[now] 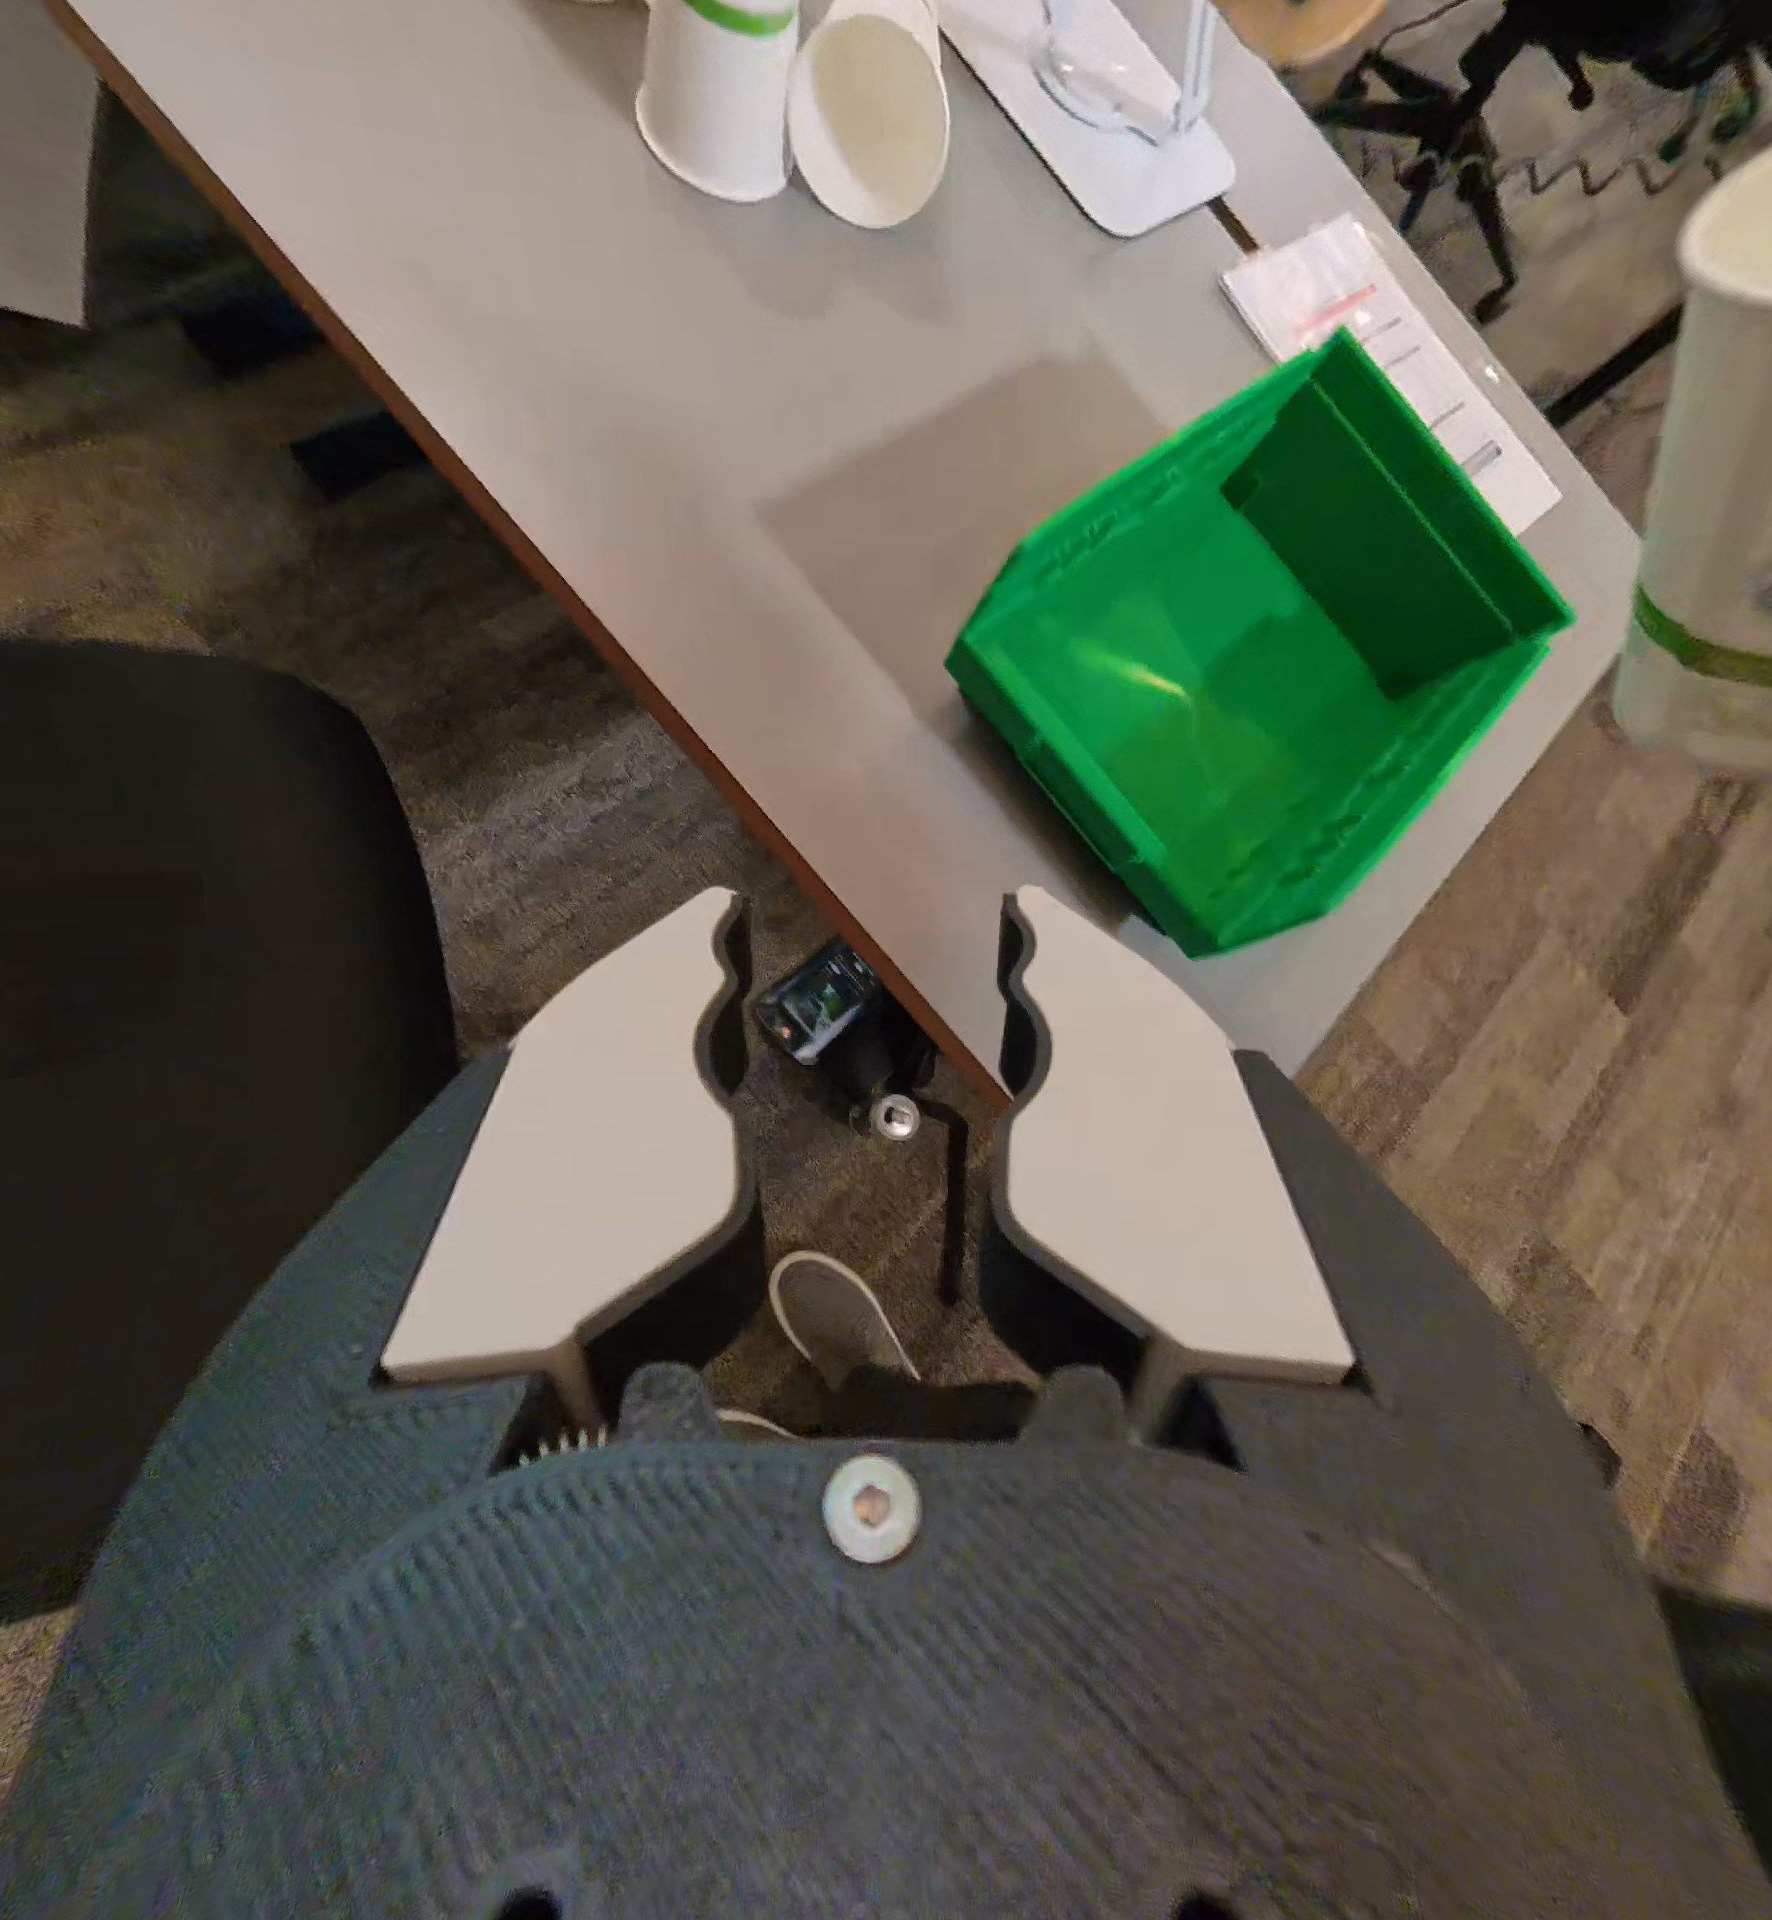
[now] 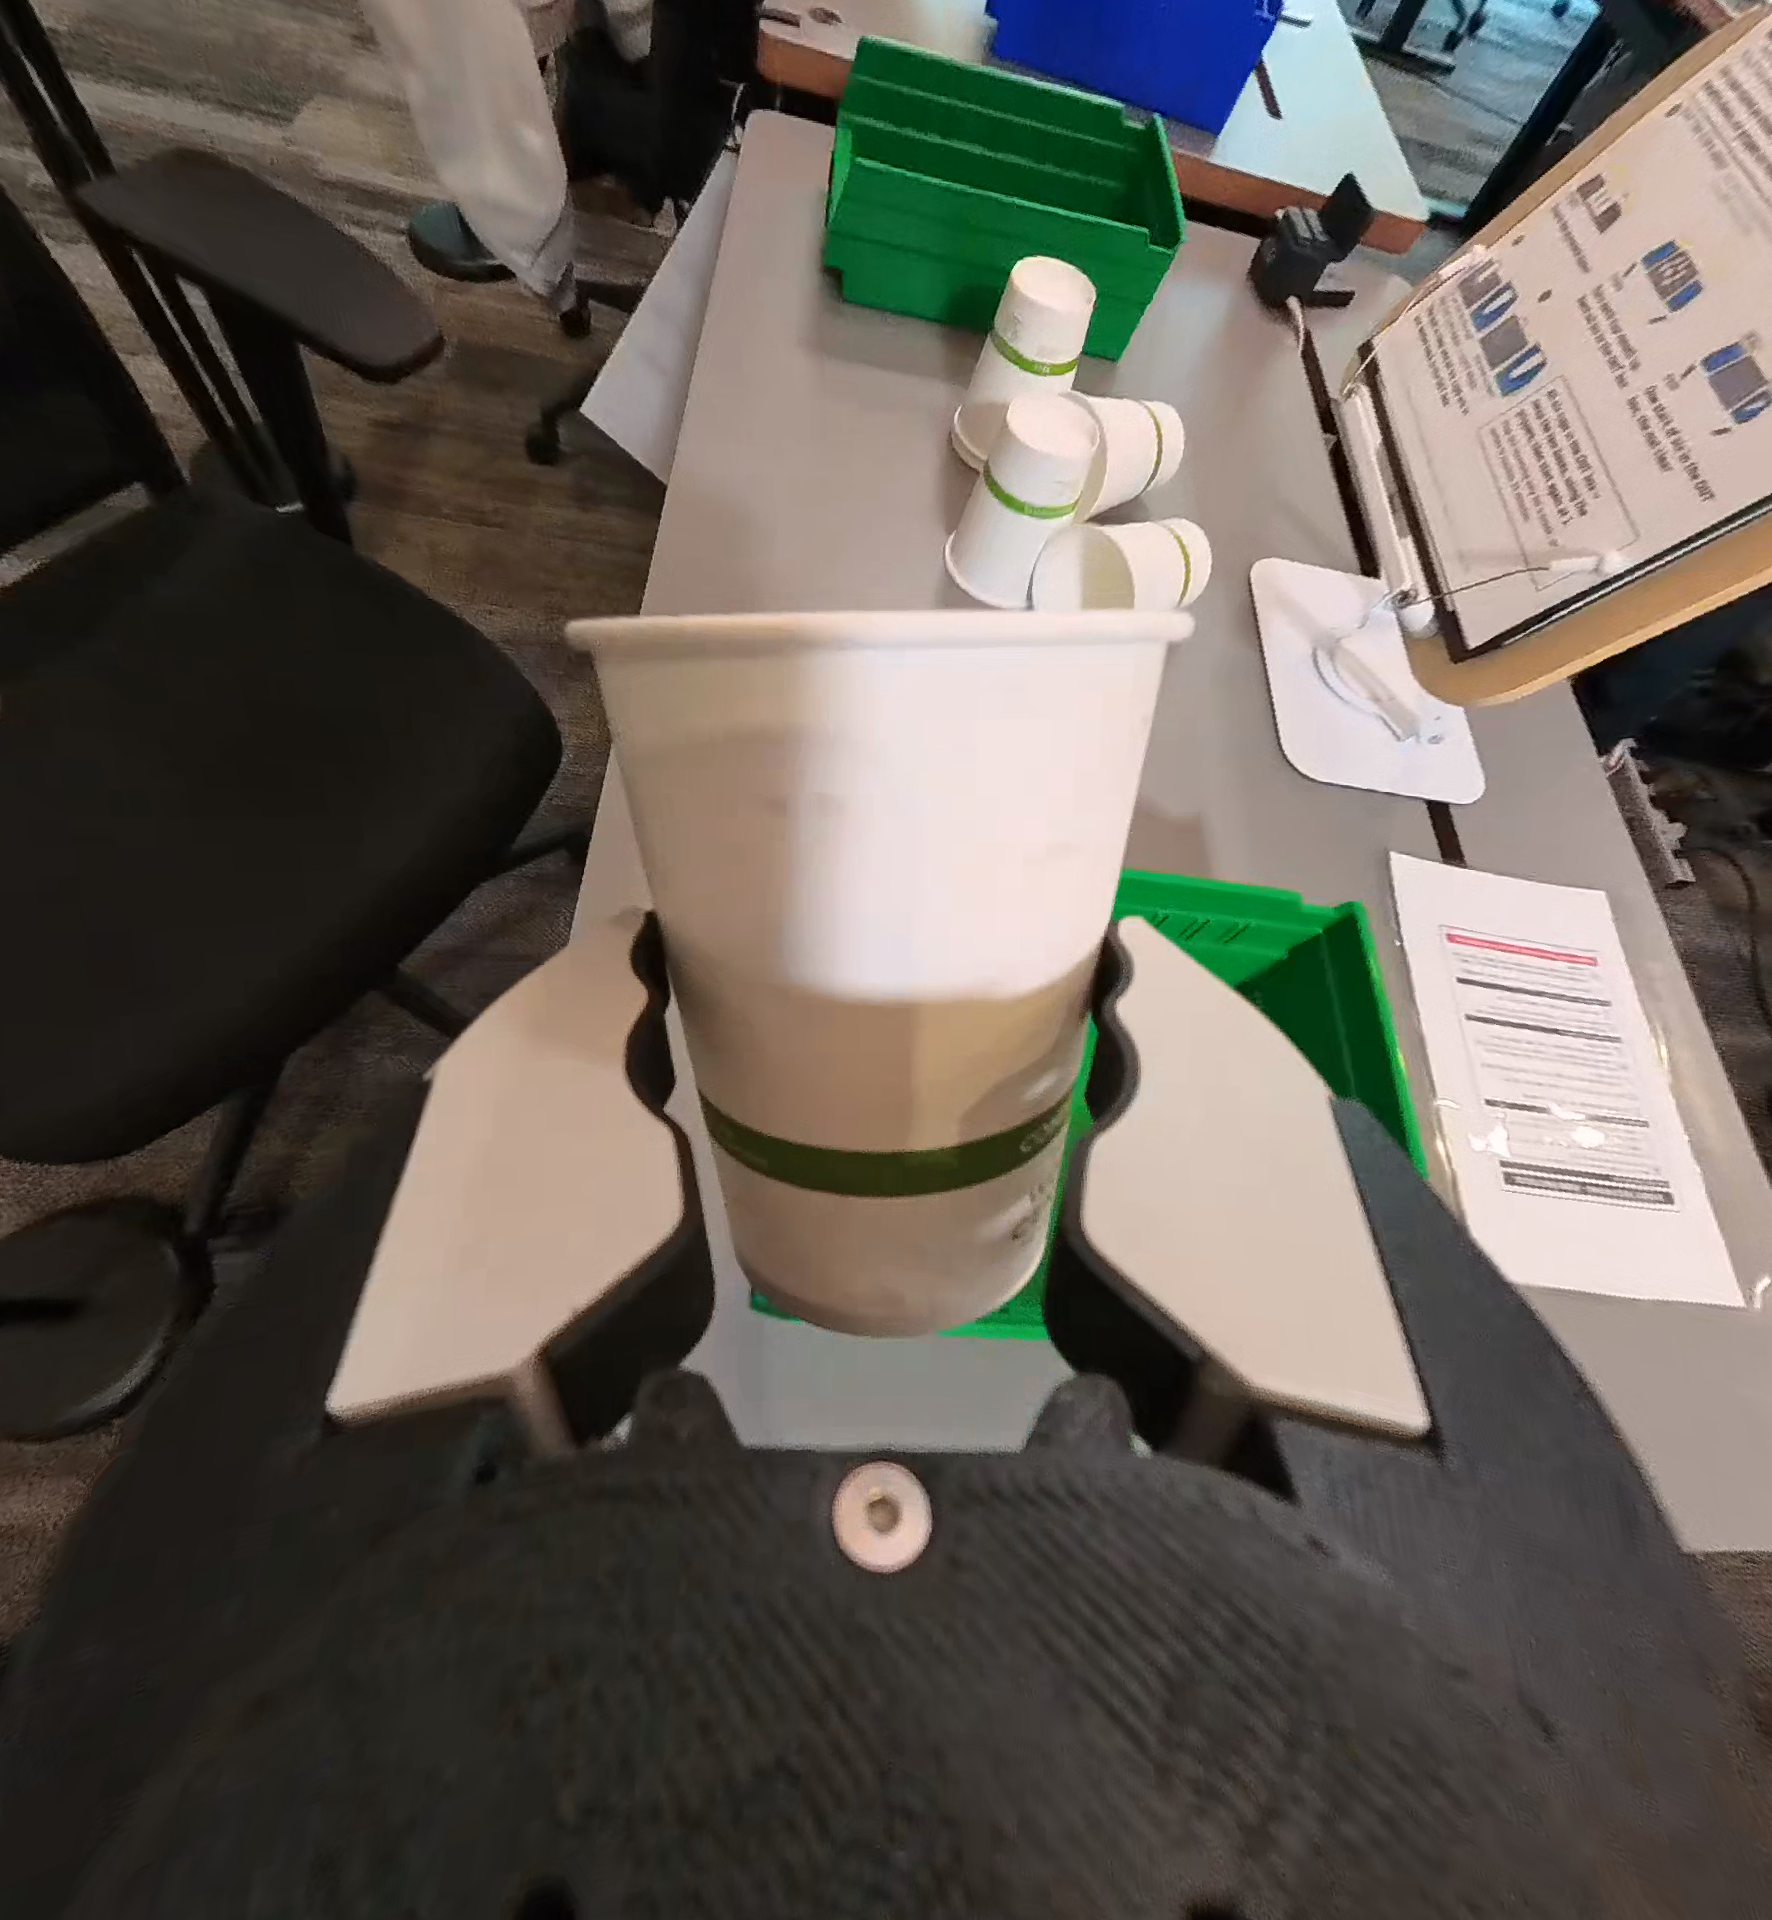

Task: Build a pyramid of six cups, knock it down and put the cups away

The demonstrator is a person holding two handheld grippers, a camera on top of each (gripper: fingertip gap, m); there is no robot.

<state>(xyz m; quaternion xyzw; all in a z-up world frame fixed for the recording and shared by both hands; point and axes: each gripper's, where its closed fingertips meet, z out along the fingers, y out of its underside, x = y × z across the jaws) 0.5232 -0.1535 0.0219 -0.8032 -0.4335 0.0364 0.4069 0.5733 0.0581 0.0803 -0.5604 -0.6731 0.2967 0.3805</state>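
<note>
One white paper cup sat clamped upright in the right gripper above a green bin, while the left gripper hung parted and empty.

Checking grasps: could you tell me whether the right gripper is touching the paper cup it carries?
Touching. The right wrist view shows both fingers of the right gripper pressed against the paper cup.

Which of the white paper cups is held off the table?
The large-looking cup clamped upright in the right claw; the other cups stand or lie clustered on the table.
</note>
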